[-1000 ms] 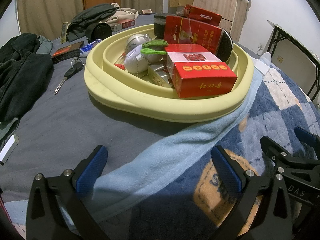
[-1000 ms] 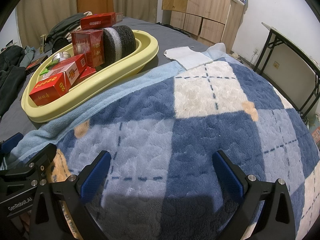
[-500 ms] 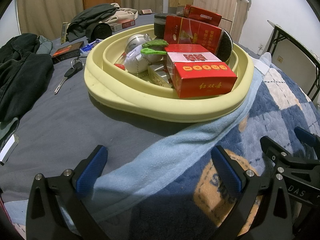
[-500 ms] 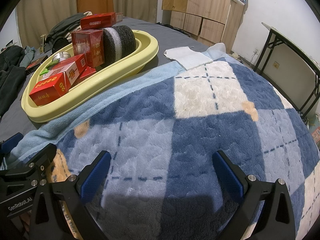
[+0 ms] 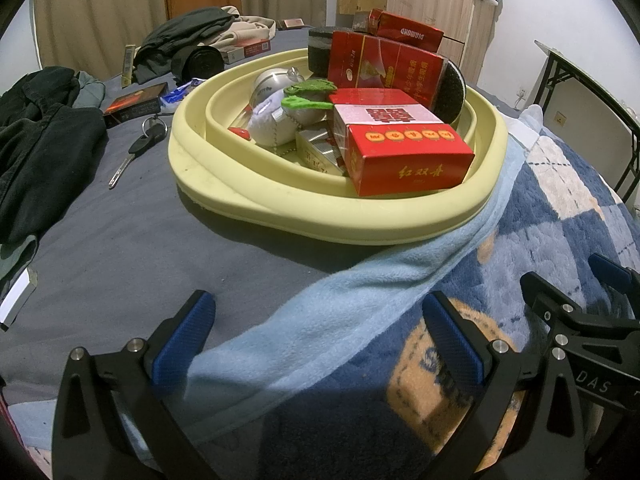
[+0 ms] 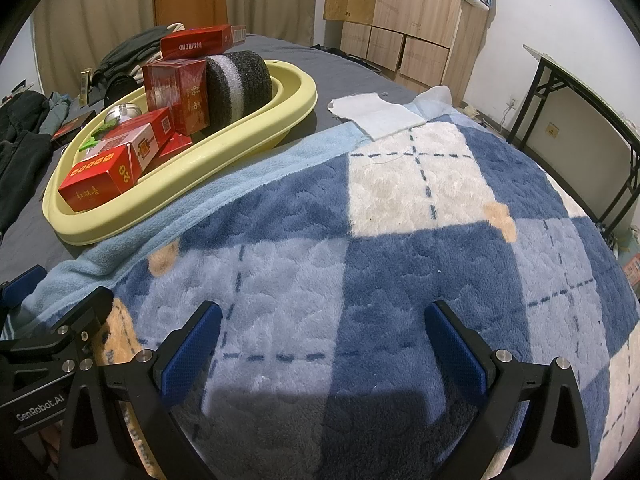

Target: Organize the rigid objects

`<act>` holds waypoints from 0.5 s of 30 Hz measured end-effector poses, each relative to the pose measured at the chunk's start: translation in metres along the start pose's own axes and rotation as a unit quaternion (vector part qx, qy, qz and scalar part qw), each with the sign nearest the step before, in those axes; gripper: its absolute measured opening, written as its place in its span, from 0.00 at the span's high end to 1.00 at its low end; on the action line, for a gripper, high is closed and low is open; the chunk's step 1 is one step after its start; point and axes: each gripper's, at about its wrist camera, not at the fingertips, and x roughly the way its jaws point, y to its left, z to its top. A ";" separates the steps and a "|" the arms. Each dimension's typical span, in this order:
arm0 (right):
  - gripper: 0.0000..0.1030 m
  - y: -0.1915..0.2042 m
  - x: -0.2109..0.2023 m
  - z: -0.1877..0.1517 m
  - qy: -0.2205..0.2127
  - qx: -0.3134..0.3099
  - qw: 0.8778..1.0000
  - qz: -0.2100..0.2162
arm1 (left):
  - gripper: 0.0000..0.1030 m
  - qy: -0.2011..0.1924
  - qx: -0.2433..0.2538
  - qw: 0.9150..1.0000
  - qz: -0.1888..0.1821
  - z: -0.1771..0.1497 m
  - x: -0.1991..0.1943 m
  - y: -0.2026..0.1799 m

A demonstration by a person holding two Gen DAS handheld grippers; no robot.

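Note:
A pale yellow basin (image 5: 256, 200) (image 6: 168, 196) sits on the bed. It holds several red boxes (image 5: 404, 160) (image 6: 100, 184), a grey foam roll (image 6: 240, 80), a silver round tin (image 5: 272, 80), a white pouch (image 5: 272, 124) and a green clip (image 5: 304, 100). My left gripper (image 5: 320, 340) hovers open over the blanket edge, a short way in front of the basin, with nothing between its fingers. My right gripper (image 6: 324, 344) is open and empty over the plaid blanket, to the right of the basin.
A blue plaid blanket (image 6: 400, 240) covers the right of the bed. Keys (image 5: 140, 148), a dark box (image 5: 136, 104) and dark clothes (image 5: 36, 144) lie left of the basin. A white cloth (image 6: 376, 114) lies beyond the blanket. A wardrobe (image 6: 400, 20) and a folding table (image 6: 580, 92) stand behind.

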 end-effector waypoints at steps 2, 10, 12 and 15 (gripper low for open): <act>0.00 0.000 -0.001 0.000 0.000 0.000 1.000 0.000 | 0.00 0.000 0.000 1.000 0.000 0.000 0.000 0.000; 0.00 0.000 0.000 0.000 0.000 0.000 1.000 0.000 | 0.00 0.000 0.000 1.000 0.000 0.000 -0.001 0.000; 0.00 0.000 0.000 0.000 0.000 0.000 1.000 0.000 | 0.00 0.000 0.000 1.000 0.000 0.000 0.000 0.000; 0.00 0.000 0.000 0.000 0.000 0.000 1.000 0.000 | 0.00 0.000 0.000 1.000 0.000 0.000 0.000 0.000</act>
